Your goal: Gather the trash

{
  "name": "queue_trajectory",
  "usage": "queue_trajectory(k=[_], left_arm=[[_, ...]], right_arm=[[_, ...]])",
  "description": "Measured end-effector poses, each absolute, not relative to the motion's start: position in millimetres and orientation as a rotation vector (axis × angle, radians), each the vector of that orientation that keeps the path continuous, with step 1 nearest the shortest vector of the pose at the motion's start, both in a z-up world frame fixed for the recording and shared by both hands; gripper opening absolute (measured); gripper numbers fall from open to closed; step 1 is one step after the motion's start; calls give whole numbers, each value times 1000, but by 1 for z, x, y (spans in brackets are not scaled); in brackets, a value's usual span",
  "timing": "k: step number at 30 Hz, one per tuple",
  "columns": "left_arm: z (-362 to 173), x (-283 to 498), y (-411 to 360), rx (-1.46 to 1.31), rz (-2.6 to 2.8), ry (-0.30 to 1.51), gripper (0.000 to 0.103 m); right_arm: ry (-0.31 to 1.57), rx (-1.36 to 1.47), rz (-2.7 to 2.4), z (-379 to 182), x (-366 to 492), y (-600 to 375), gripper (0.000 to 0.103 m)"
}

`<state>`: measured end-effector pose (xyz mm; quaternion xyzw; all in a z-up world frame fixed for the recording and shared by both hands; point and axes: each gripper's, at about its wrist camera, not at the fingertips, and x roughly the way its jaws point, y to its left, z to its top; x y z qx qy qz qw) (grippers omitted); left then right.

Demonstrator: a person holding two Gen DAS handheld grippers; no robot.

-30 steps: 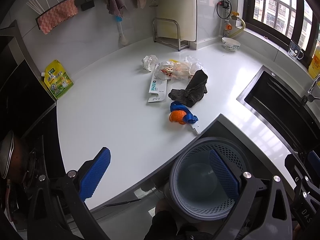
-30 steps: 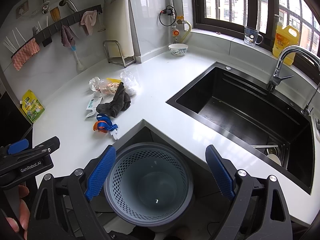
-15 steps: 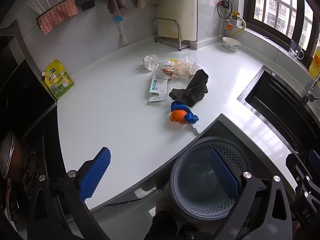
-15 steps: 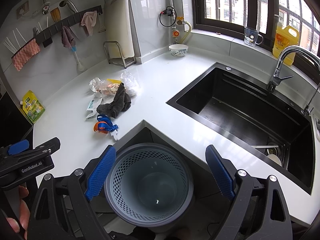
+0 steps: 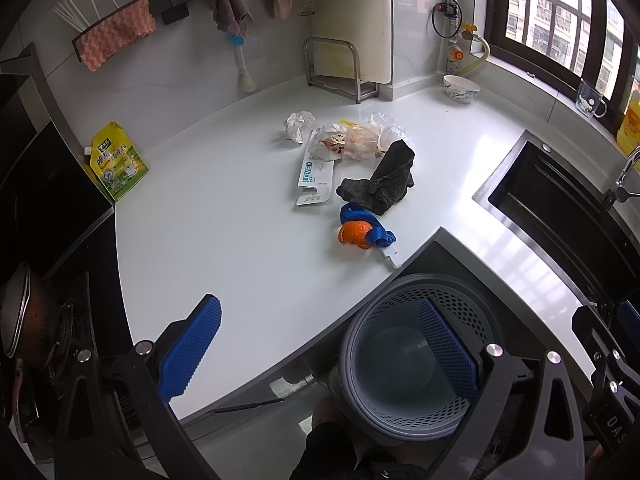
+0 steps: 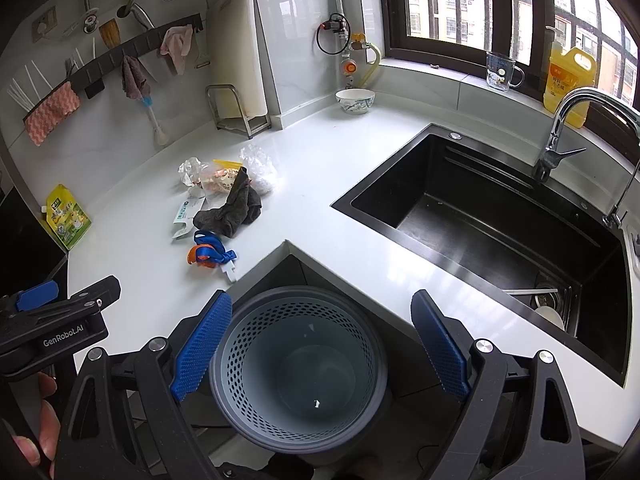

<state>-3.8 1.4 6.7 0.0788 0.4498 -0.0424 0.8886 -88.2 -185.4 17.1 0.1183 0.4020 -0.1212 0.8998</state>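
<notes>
Nothing collected yet: the grey perforated plastic waste bin (image 6: 298, 364) looks empty, and all the trash lies on the white countertop (image 5: 224, 216).

The bin stands on the floor in the notch at the countertop's inner corner, below both grippers. The left gripper (image 5: 320, 348) and the right gripper (image 6: 320, 350) both hover with their blue-padded fingers spread wide, holding nothing. The litter sits mid-counter, well back from the front edge: a crumpled white paper ball (image 5: 298, 125), clear plastic wrappers with food scraps (image 5: 356, 140), a flattened white-and-teal carton (image 5: 316, 178), a dark grey cloth (image 5: 382, 184), and nearest the inner corner an orange peel tangled with a blue ribbon and white tag (image 5: 362, 232). By my reading the whole job is still ahead, and every piece must be picked up and dropped in the bin.
</notes>
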Motion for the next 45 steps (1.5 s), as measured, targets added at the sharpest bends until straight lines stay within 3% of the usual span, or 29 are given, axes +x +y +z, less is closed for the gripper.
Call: queue_trajectory(k=[45], left_arm=[[-4,-30,5,142,20,940,97]], right_arm=[[853,253,-106,-5,-97,-202,87]])
